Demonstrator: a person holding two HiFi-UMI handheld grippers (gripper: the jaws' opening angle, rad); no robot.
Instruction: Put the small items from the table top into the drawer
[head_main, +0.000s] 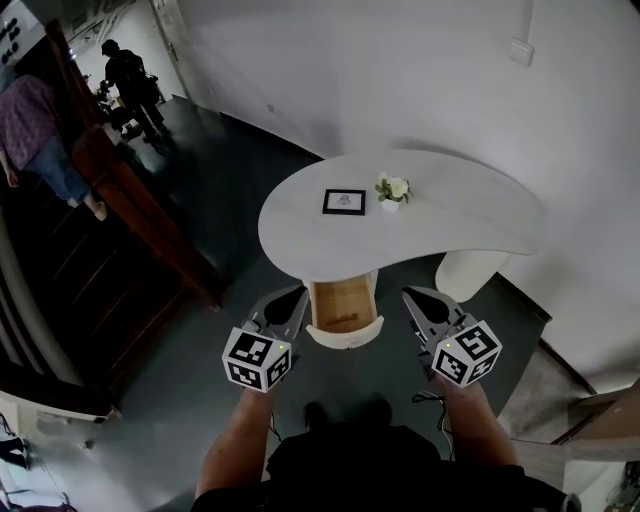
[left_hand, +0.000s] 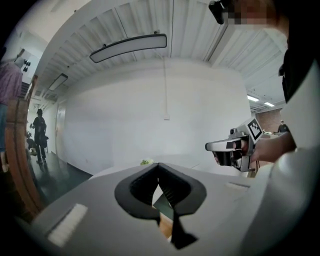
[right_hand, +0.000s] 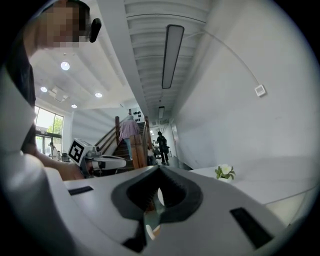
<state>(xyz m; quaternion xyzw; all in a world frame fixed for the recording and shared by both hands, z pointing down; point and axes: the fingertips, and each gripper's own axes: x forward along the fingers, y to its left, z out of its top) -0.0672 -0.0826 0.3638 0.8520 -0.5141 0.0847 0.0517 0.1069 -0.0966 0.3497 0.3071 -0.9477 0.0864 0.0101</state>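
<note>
Rear of drawer (head_main: 343, 305) hidden under table top (head_main: 450, 215); framed picture (head_main: 344, 201) content too small.

A white, kidney-shaped desk (head_main: 470, 225) has its drawer (head_main: 343, 312) pulled open at the front edge, showing a wooden inside. On the desk top straight beyond the drawer lies a small black picture frame (head_main: 344, 201); beyond the drawer and slightly to its right stands a little pot of white flowers (head_main: 392, 189). The left gripper (head_main: 290, 298) hangs just left of the drawer and the right gripper (head_main: 418, 298) just right of it, both with fingers pointing toward the desk. Far to the drawer's left, two people stand by a wooden staircase (head_main: 120, 190).
</note>
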